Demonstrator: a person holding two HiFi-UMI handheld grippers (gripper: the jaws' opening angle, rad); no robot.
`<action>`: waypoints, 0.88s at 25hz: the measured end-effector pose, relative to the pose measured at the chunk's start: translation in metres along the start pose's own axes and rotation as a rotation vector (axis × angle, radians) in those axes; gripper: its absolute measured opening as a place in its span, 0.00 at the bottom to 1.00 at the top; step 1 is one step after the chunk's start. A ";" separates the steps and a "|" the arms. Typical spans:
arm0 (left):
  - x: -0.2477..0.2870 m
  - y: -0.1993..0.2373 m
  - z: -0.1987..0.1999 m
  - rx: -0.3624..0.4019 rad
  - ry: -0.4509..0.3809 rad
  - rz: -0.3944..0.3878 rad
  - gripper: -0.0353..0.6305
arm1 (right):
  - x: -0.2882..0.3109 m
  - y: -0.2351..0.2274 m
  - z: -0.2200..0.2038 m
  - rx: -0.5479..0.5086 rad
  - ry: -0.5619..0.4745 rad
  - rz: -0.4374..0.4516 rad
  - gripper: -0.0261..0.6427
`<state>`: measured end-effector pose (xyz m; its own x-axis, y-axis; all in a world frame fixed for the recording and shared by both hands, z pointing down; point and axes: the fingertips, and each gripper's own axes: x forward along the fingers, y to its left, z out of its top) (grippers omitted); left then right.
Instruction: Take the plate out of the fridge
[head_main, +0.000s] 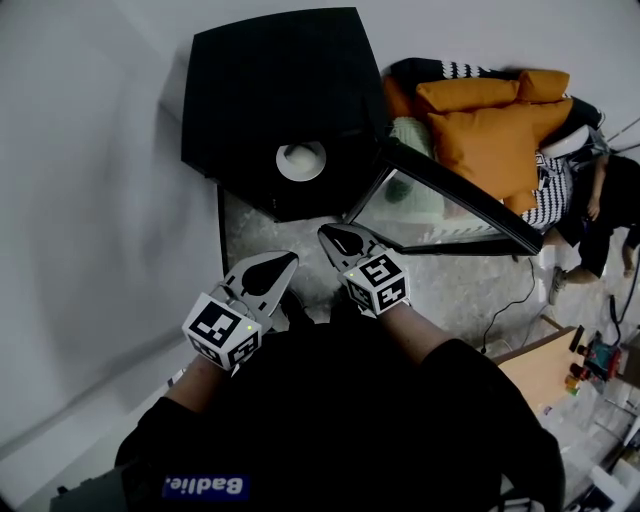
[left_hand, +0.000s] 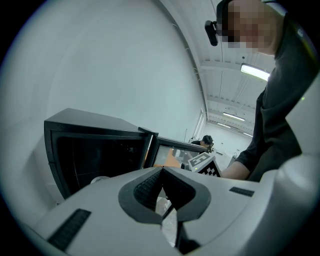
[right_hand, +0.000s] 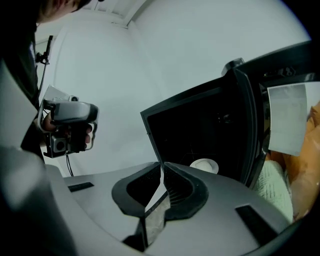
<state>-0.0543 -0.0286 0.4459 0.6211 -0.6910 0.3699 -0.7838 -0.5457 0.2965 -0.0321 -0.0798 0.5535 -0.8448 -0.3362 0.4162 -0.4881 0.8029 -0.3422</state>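
Note:
A small black fridge (head_main: 275, 95) stands on the floor against the white wall, its glass door (head_main: 455, 205) swung open to the right. Inside lies a white plate (head_main: 301, 160), also visible as the plate (right_hand: 204, 165) in the right gripper view and the plate (left_hand: 100, 179) in the left gripper view. My left gripper (head_main: 288, 259) and right gripper (head_main: 326, 232) hover side by side in front of the fridge opening, short of the plate. Both are shut with nothing between their jaws.
An orange cushion pile (head_main: 490, 125) and striped fabric lie behind the open door. A person (head_main: 610, 215) sits at the far right. A black cable (head_main: 505, 305) runs across the speckled floor (head_main: 440, 285). A wooden table corner (head_main: 535, 370) is at lower right.

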 end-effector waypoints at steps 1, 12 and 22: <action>-0.001 0.000 0.001 0.002 -0.002 0.000 0.06 | 0.003 -0.003 -0.003 0.005 0.002 -0.004 0.06; -0.017 0.002 -0.006 -0.005 0.014 0.017 0.06 | 0.028 -0.025 -0.023 0.079 0.025 -0.033 0.06; -0.027 0.011 -0.015 -0.026 0.025 0.048 0.06 | 0.051 -0.043 -0.043 0.120 0.059 -0.078 0.06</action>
<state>-0.0791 -0.0087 0.4528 0.5828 -0.7038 0.4063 -0.8126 -0.4995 0.3004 -0.0446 -0.1104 0.6262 -0.7908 -0.3626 0.4931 -0.5773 0.7095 -0.4041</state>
